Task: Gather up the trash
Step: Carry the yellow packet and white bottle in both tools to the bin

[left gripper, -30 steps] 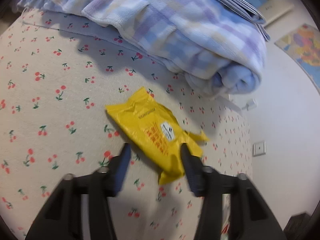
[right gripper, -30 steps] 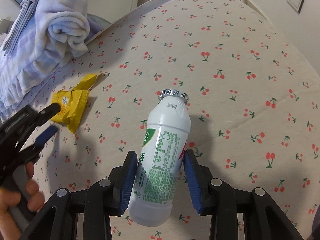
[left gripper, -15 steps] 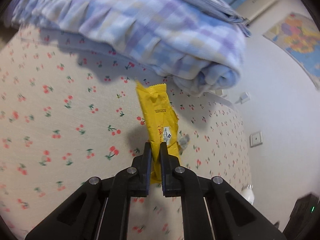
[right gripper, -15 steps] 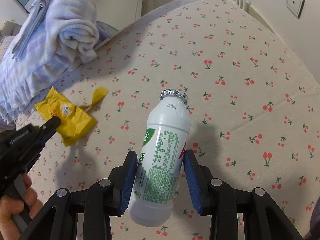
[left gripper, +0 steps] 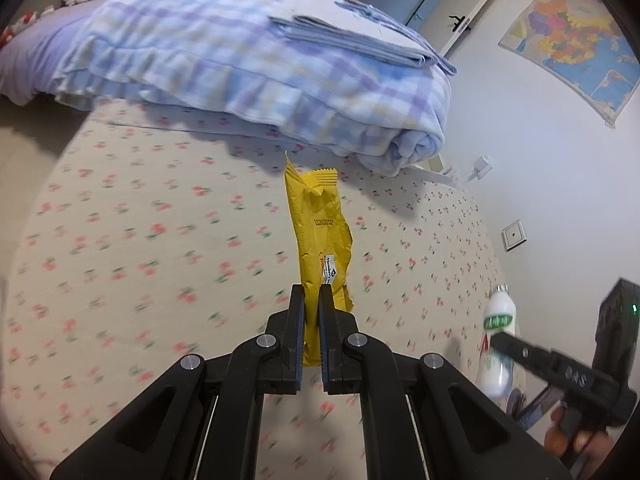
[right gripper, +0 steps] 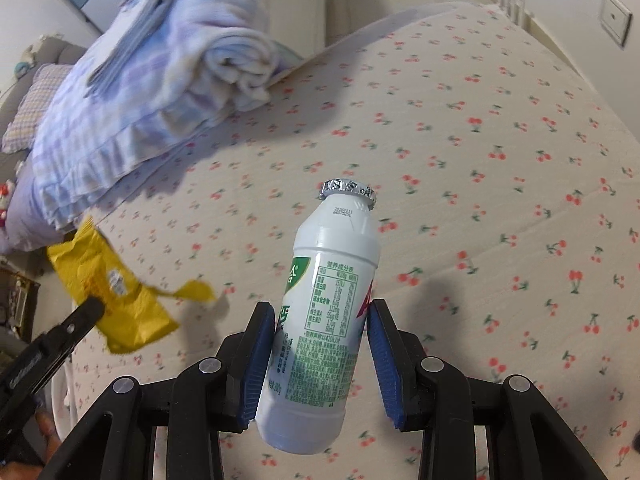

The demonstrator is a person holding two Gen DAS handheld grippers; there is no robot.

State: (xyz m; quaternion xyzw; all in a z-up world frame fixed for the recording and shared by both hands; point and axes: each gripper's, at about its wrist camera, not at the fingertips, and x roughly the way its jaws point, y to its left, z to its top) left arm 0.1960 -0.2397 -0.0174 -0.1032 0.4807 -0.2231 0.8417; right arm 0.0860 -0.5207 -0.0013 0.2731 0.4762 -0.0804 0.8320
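Item one, my left gripper (left gripper: 311, 300): jaws pinched tight on the lower end of the yellow wrapper (left gripper: 320, 224), which stands up past the fingertips, clear of the cherry-print bedsheet (left gripper: 140, 232). Folded checked blanket (left gripper: 248, 64) lies beyond it, its rolled edge near the wrapper's top.

Item two, my right gripper (right gripper: 322, 320): blue pads clamped partway open on both sides of the white drink bottle (right gripper: 326, 300), foil cap pointing away, base hanging below the fingers. Open sheet lies ahead and right of it, running to the bed's edge by the wall (right gripper: 580, 8).
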